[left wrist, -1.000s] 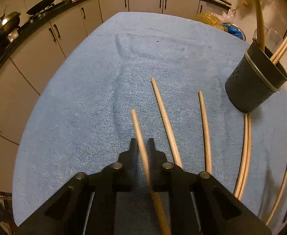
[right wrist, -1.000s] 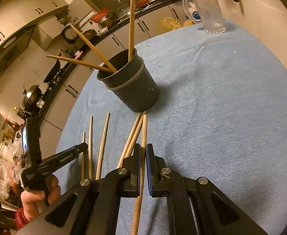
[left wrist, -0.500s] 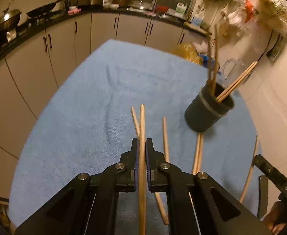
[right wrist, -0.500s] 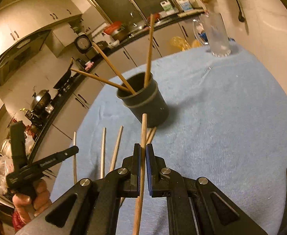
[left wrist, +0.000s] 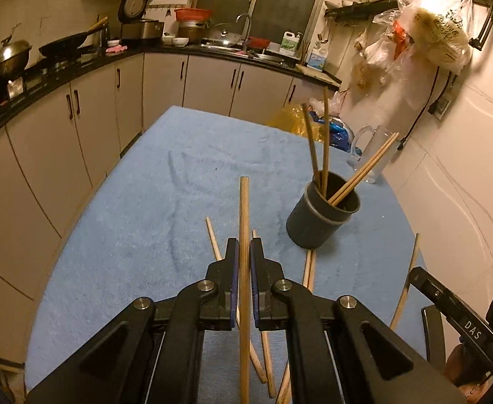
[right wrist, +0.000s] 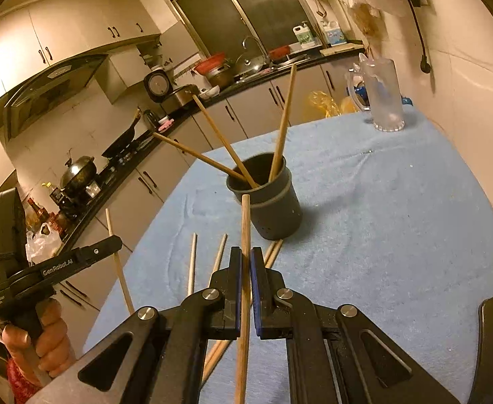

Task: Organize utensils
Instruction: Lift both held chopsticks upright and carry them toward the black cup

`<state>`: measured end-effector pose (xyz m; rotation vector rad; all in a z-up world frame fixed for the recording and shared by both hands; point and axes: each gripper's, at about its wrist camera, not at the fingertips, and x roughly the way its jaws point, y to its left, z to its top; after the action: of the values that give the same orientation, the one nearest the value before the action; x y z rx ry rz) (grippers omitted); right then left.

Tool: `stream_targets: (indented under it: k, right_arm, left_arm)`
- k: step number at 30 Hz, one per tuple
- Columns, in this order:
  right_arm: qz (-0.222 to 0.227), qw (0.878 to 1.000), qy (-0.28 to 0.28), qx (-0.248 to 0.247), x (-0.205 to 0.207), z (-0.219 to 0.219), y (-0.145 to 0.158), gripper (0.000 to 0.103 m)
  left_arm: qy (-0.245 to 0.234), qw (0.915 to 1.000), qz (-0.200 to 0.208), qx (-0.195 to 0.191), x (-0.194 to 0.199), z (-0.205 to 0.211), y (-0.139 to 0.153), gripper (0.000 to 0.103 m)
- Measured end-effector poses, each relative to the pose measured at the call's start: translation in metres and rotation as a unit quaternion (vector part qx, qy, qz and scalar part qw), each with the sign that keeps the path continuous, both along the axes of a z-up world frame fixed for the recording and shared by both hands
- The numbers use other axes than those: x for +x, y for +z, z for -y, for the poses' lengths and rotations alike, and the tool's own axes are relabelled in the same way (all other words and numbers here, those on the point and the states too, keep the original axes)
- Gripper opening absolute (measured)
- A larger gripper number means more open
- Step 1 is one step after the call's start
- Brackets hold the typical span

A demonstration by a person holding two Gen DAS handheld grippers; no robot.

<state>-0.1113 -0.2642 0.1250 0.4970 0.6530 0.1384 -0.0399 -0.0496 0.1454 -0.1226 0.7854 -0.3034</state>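
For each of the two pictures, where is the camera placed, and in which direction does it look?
Left wrist: sits behind the left gripper, shut on a wooden chopstick; faces the dark cylindrical utensil holder and kitchen counter; the right gripper shows at right.
Right wrist: sits behind the right gripper, shut on another wooden chopstick; faces the holder; left hand shows.
Shared: holder, blue cloth-covered table, clear plastic jug.

Chopsticks (left wrist: pixel 244 222): we see plain pale wood.
Holder (left wrist: pixel 320 220): we see dark grey, with a lighter grey band.
Surface (left wrist: pixel 165 195): we see a light blue, fuzzy cloth.
Grippers' jaws: we see black, with blue pads (right wrist: pixel 252 269).
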Motion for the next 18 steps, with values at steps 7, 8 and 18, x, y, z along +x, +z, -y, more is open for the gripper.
stream_targets:
  k: [7, 8, 18]
  right_arm:
    - [0.027, 1.000, -0.005, -0.014, -0.005, -0.004, 0.017, 0.005]
    - [0.031, 0.999, -0.005, -0.016, -0.005, -0.005, 0.019, 0.005]
    - [0.033, 0.999, -0.015, -0.018, -0.004, -0.005, 0.025, 0.005]
  left_arm:
    - [-0.006, 0.9997, 0.022, -0.009, -0.004, 0.000, 0.019, 0.006]
    - [-0.007, 0.9996, 0.025, -0.011, -0.005, 0.000, 0.022, 0.006]
    - [-0.017, 0.9990, 0.037, -0.016, -0.002, 0.005, 0.034, 0.006]
